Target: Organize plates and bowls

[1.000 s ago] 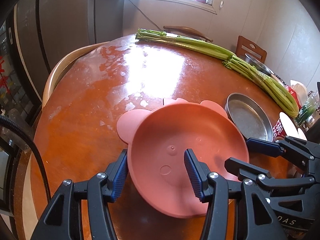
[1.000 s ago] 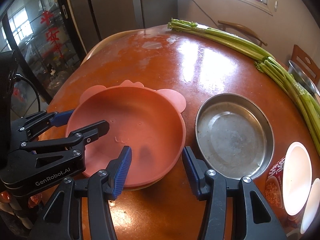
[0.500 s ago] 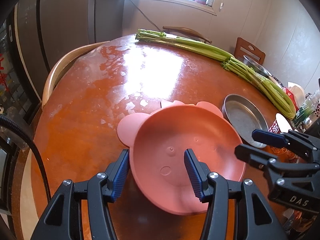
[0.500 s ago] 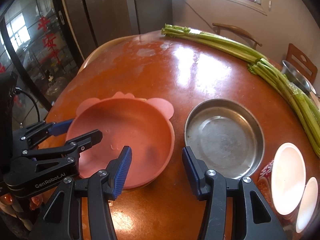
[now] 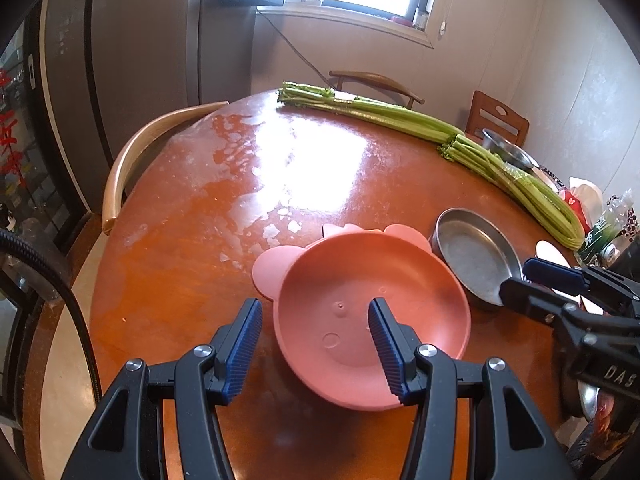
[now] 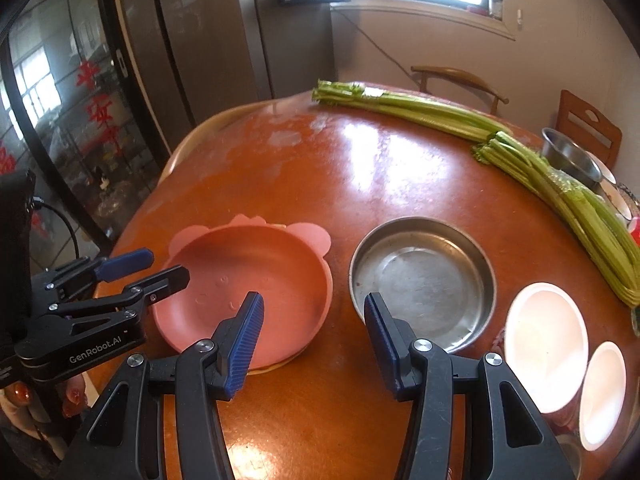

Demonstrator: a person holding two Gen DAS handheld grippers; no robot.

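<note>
- Two hand-held grippers: my left hand-held gripper [image 5: 315, 342] hovers spread over the pink bowl [image 5: 372, 320] on the desk [image 5: 200, 240].
- My right hand-held gripper [image 6: 313, 338], spread and empty, tilts down between that bowl and the steel plate [image 6: 422, 280].

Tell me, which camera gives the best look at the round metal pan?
The right wrist view: the metal pan lies nearly whole near the middle, its inside plain. The left wrist view shows it smaller, off to the right, with the right hand-held gripper covering its near rim.
</note>
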